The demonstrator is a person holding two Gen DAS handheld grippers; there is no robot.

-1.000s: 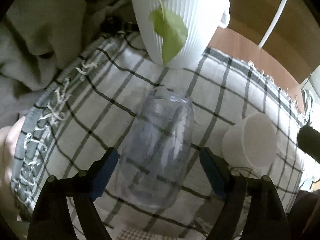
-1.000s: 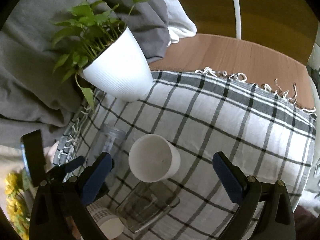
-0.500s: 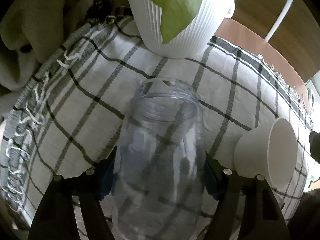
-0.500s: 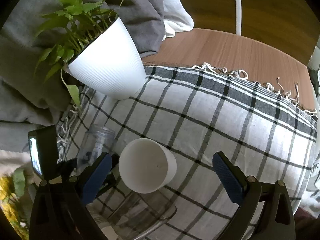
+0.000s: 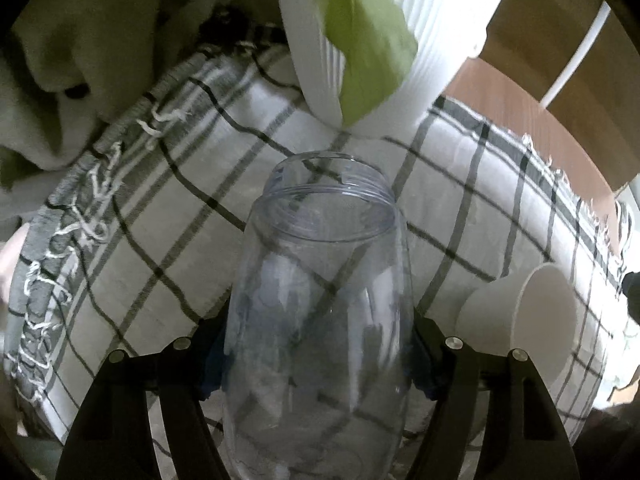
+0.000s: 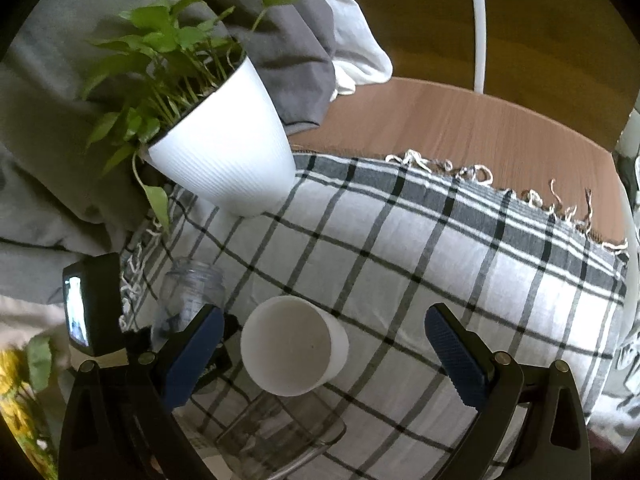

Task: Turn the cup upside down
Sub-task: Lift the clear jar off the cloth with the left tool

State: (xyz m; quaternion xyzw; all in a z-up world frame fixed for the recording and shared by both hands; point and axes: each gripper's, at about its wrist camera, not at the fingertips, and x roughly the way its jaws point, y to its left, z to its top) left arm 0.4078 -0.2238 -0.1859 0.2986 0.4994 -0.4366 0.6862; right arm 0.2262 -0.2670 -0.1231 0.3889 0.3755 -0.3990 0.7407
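Note:
A clear plastic cup [image 5: 320,312], shaped like a jar with a threaded mouth, stands mouth up on the checked cloth [image 5: 168,240]. My left gripper [image 5: 316,356] is shut on its body, blue pads pressed on both sides. The cup also shows in the right wrist view [image 6: 188,300], at the left with the left gripper on it. My right gripper [image 6: 320,360] is open and empty, hovering over a white cup [image 6: 292,344] that stands mouth up. The white cup shows at the right in the left wrist view [image 5: 532,332].
A white ribbed plant pot [image 6: 224,156] with green leaves stands at the back of the cloth, close behind the clear cup [image 5: 384,40]. A clear square glass container [image 6: 280,436] sits in front of the white cup. Grey fabric [image 6: 48,140] lies left; wooden tabletop [image 6: 460,124] behind.
My left gripper moved forward around the clear cup and closed on it. My right gripper drifted slightly and stayed open.

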